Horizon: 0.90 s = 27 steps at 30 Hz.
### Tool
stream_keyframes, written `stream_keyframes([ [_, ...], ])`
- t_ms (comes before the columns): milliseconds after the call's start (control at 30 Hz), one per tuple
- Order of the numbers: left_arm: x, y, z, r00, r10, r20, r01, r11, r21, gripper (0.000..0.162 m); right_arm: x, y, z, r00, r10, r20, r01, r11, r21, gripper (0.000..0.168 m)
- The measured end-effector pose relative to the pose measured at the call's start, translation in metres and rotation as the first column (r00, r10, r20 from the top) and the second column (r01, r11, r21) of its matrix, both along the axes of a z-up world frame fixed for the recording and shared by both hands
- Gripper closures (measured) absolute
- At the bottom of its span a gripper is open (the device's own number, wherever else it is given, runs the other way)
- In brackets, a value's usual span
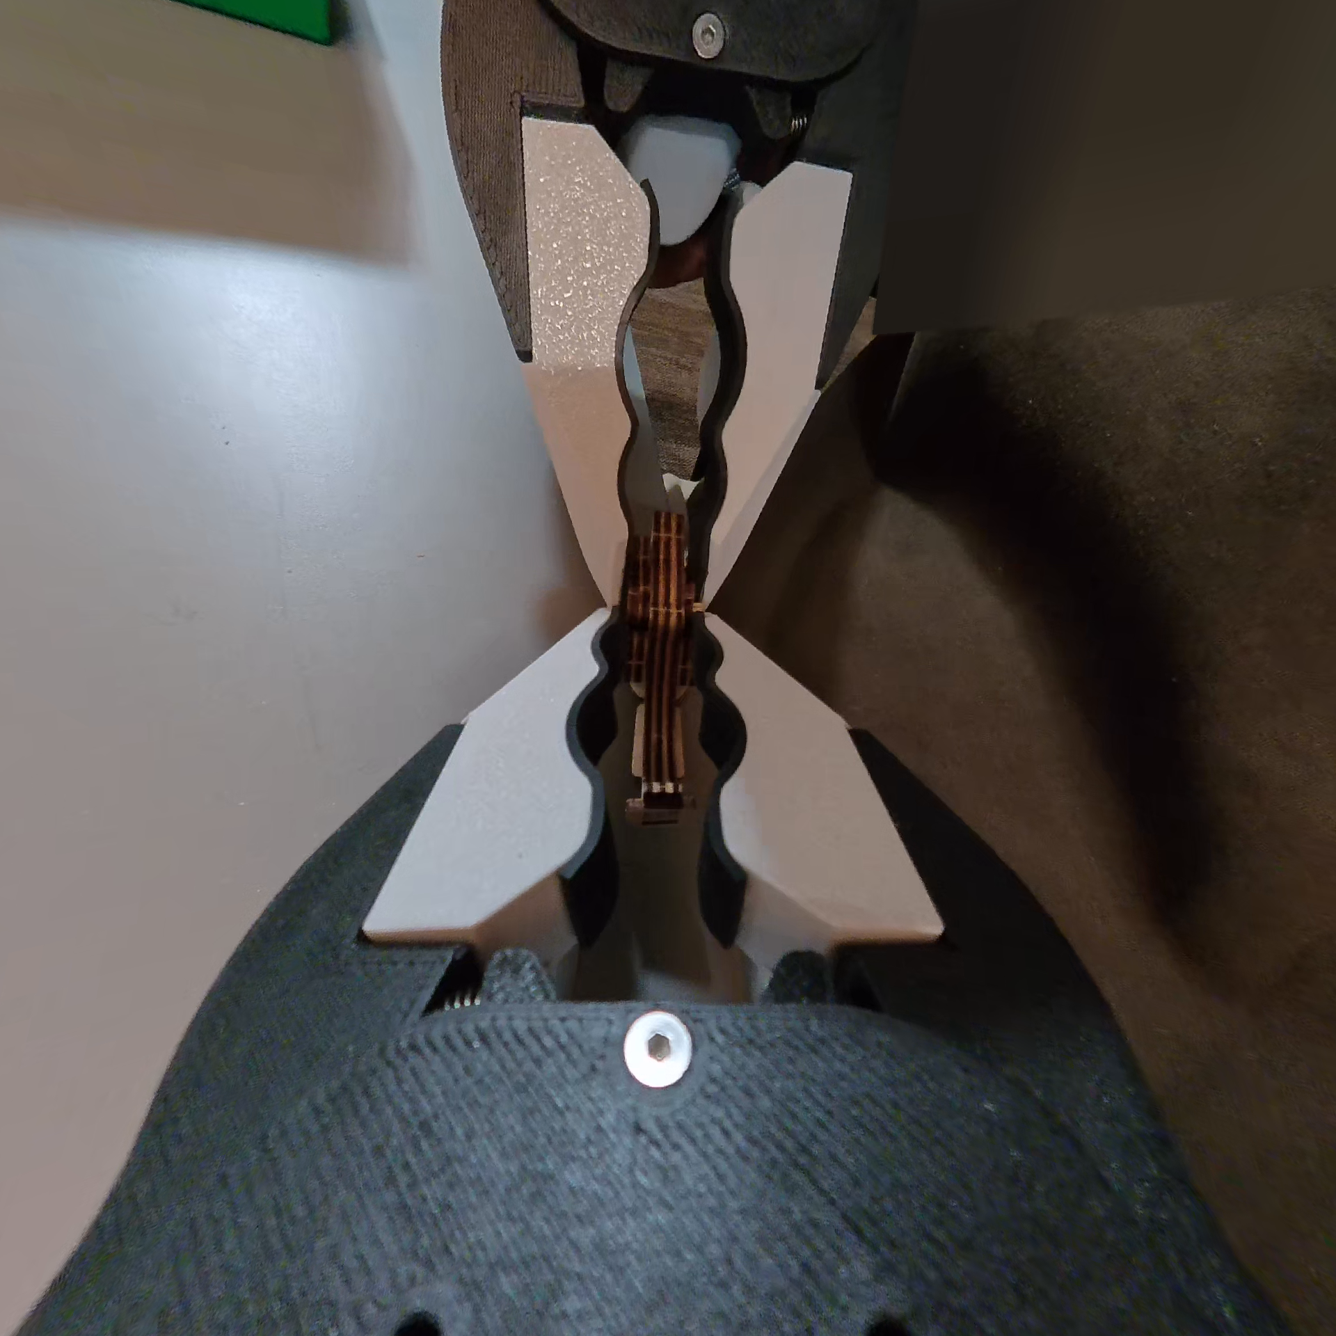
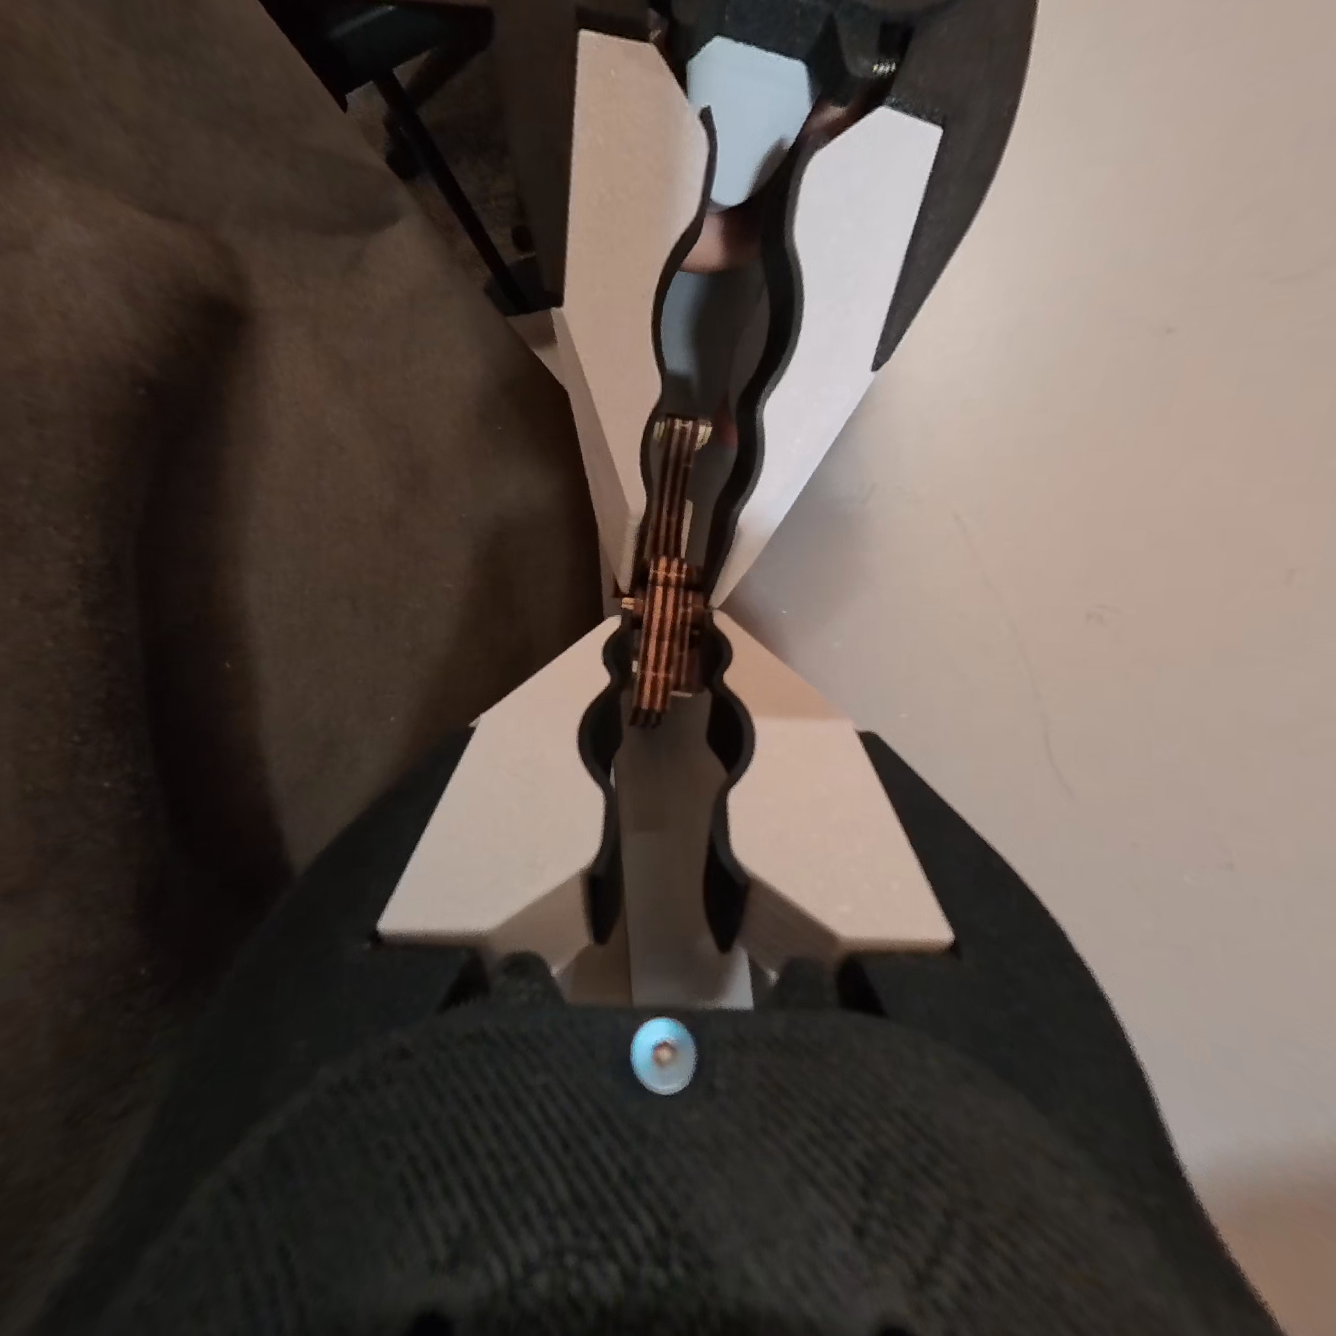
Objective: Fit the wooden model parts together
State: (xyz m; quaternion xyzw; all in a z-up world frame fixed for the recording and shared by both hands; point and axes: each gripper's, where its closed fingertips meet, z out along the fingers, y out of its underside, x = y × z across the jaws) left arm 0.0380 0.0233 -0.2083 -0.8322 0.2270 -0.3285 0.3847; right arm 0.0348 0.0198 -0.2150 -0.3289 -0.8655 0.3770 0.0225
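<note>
The two grippers face each other tip to tip. In the left wrist view my left gripper [image 1: 661, 614] is shut on a layered, laser-cut wooden model part [image 1: 659, 723] that runs back between its wavy black pads. The right gripper [image 1: 664, 596] comes from the top, shut on a second wooden part [image 1: 669, 549]. In the right wrist view my right gripper [image 2: 665, 614] is shut on its wooden part [image 2: 661, 651]. The left gripper [image 2: 661, 589] opposite holds the other part [image 2: 672, 491]. The two parts touch end to end at the fingertips. How deep they interlock is hidden.
A pale grey tabletop [image 1: 217, 506] lies to the left in the left wrist view and to the right in the right wrist view [image 2: 1084, 506]. Dark brown fabric [image 1: 1048, 651] fills the other side. A green object [image 1: 289, 14] is at the top left corner. Both grippers' tips are close together, under 4 cm apart.
</note>
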Motion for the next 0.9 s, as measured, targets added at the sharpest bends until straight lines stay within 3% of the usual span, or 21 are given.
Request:
stream_keyframes([
  [900, 0.002, 0.000, 0.005, 1.000, -0.014, -0.002, 0.014, 0.999, 0.042, 0.145, 0.001, 0.001, 0.008, 0.998, 0.007, 0.068, 0.001, 0.993, -0.119, 0.151],
])
